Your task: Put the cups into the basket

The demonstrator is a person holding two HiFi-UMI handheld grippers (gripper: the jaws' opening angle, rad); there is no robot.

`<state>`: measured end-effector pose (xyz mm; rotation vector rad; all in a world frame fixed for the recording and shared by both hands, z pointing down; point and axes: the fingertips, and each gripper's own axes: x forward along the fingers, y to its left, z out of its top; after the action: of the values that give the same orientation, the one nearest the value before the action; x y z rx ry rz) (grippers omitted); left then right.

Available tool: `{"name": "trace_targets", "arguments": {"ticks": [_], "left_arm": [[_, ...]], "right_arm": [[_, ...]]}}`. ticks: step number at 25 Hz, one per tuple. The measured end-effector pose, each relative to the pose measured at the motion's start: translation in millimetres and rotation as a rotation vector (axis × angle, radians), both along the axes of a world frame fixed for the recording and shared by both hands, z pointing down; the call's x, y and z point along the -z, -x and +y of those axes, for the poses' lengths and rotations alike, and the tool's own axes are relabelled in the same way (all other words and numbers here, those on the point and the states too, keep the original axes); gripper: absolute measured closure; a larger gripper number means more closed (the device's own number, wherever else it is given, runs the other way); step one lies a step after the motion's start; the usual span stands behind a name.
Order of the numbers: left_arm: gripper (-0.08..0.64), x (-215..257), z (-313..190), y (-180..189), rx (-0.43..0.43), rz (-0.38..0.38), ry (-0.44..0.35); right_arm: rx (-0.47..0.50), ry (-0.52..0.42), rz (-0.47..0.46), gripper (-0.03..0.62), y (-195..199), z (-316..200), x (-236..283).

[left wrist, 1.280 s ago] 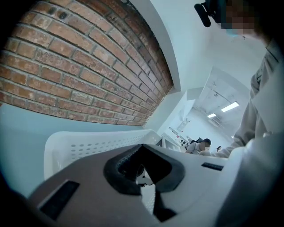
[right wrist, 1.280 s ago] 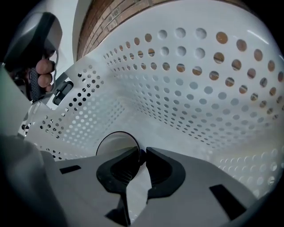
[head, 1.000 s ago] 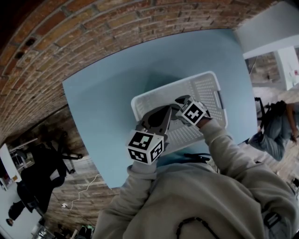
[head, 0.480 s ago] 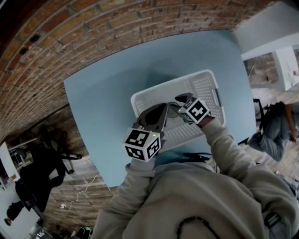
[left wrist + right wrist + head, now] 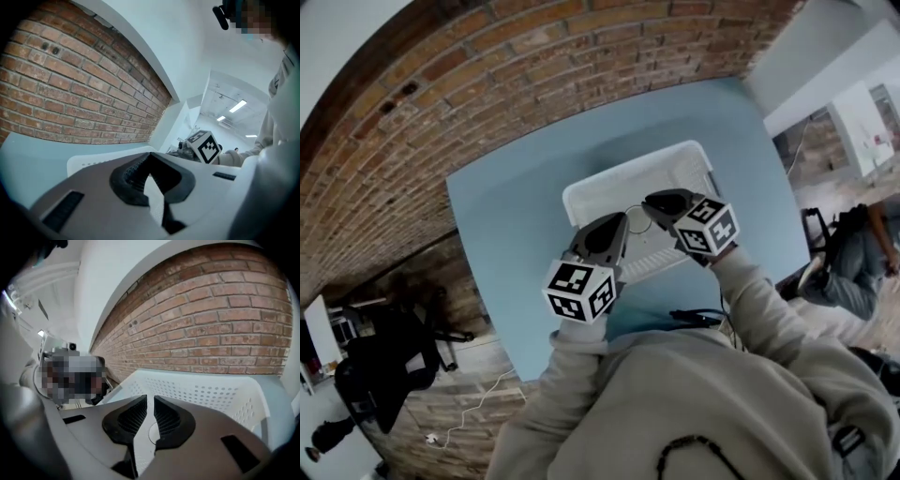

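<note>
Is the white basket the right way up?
Yes, upright: the basket sits on the blue table, open top up, holey walls showing.

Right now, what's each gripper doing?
Left gripper: tongs shut, nothing held.
Right gripper: tongs closing, narrow gap, nothing between them.

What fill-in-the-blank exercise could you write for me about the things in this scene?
The white perforated plastic basket stands on a smooth light ___ table. The wall behind the table is built of reddish ___. The basket's sides are full of small round ___.
Missing words: blue; bricks; holes.
</note>
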<state>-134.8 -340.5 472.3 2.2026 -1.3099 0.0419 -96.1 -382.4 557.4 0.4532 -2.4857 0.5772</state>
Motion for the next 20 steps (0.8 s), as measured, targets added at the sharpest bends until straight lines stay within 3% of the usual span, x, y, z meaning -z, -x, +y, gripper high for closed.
{"name": "trace_targets", "arguments": {"ticks": [4,9,13,20], "left_arm": [[0.565,20.1,18.6,-12.6,-0.027,-0.006,-0.041],[0.565,57.4,42.5,-22.7,-0.015,-0.040,-0.160],[0.565,87.4,65.5,-31.9,-0.018,-0.050,-0.255],[0.565,98.5,90.7,-37.0,-0.034,-0.060,-0.276]], "right_arm": [[-0.031,-0.051,-0.119,0.560,-11.4,21.9,49.5],[-0.019,-0.059,-0.363,0.580,-20.6,64.2,114.3],[-0.020,-0.107,-0.407,0.581,-31.1,90.7,144.7],[-0.049,-0.229,-0.402,0.583,-40.7,104.6,179.0]]}}
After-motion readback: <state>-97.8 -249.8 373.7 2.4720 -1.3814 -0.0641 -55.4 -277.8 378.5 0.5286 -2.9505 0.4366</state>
